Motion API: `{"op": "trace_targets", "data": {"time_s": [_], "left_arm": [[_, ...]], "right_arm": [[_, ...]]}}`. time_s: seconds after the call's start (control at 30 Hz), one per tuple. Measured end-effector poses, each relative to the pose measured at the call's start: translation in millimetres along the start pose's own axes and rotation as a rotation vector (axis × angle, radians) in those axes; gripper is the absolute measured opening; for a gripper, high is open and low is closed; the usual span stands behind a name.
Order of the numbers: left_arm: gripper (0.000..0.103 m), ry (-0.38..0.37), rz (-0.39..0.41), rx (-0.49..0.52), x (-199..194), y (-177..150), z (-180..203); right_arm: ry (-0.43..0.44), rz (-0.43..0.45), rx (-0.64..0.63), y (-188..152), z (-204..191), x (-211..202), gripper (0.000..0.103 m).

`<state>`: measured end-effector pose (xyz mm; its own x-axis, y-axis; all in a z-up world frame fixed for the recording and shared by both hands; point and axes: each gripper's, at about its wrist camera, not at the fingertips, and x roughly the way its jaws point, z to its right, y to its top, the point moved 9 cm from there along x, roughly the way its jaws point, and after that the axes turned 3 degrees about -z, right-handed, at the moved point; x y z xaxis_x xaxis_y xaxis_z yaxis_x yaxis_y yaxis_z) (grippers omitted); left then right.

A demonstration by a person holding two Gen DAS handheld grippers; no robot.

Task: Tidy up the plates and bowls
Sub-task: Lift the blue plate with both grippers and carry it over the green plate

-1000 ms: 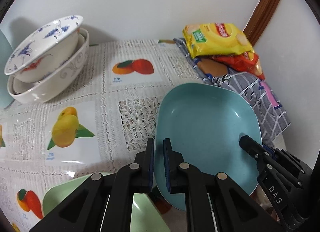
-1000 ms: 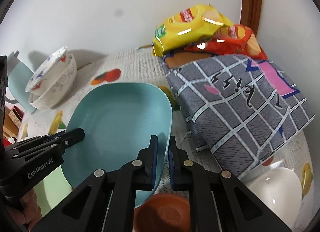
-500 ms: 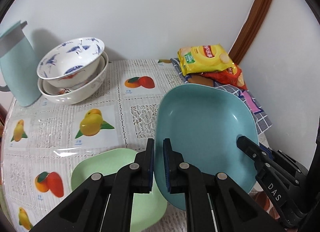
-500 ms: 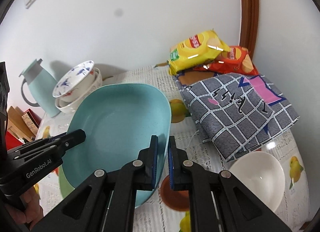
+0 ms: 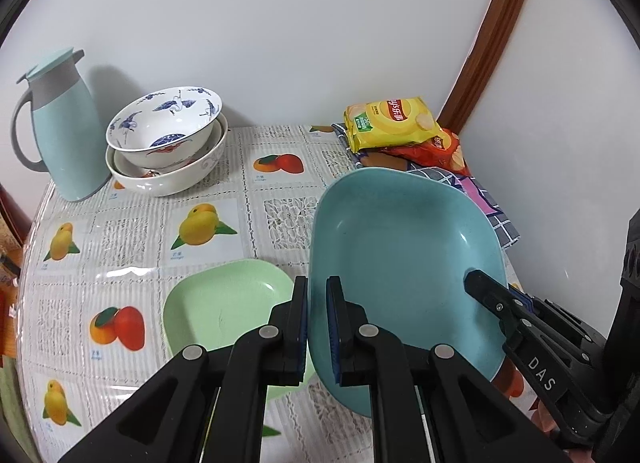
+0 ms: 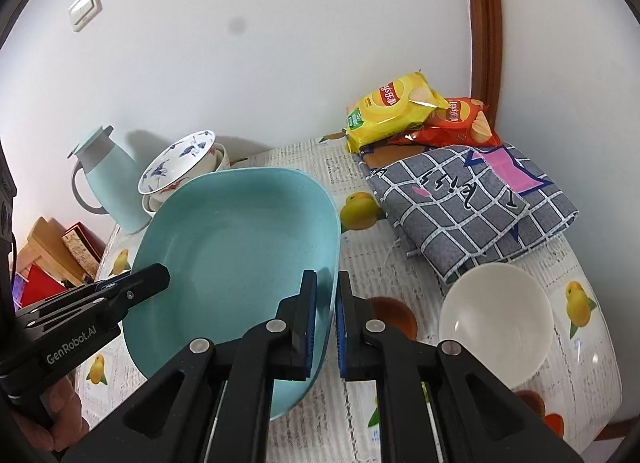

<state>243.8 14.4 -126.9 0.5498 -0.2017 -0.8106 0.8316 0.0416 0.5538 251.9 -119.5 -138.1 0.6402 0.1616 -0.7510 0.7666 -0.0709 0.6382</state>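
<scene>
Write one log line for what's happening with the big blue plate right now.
left gripper: shut on rim | right gripper: shut on opposite rim | held: large light-blue squarish plastic plate | position: above the table | nearby: pale-green squarish plate

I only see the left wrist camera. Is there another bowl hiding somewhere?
Observer: Yes, an empty white bowl sits on the table to the right of the blue plate.
Child: Is the other gripper really holding the plate?
Observer: Yes, the right gripper is clamped on the plate's right rim, one finger inside and one outside.
</scene>
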Motion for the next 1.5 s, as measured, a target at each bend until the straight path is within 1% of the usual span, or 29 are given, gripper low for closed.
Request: {"op": "trace_targets", "data": {"time_s": [0.33,0.73,0.97,1.1,1.33,1.5], "left_arm": [[0.009,0.013,0.024,-0.014,-24.0,-17.9,-4.0],[0.009,0.016,0.024,-0.044,-30.6,-32.2,-19.5],[0.009,0.040,0.017,-0.076,-30.6,-40.0,-41.2],[0.009,0.056,0.012,-0.112,-29.0,-47.0,-57.6],[0.009,0.075,-0.022,-0.185,-13.7,-65.2,-88.9],[0.009,0.086,-0.047,-0.208,-0.8,-75.3,-101.5]], "right_arm": [[0.016,0.015,-0.004,-14.6,-11.2,-21.1,0.008],[0.020,0.010,-0.015,-27.6,-25.1,-21.9,0.008],[0.040,-0.010,-0.031,-32.1,-42.6,-10.9,0.008],[0.060,-0.027,-0.045,-37.0,-55.3,-2.1,0.008],[0.100,-0.067,-0.089,-48.9,-80.0,21.7,0.008],[0.109,-0.092,-0.107,-56.0,-87.6,40.1,0.008]]}}
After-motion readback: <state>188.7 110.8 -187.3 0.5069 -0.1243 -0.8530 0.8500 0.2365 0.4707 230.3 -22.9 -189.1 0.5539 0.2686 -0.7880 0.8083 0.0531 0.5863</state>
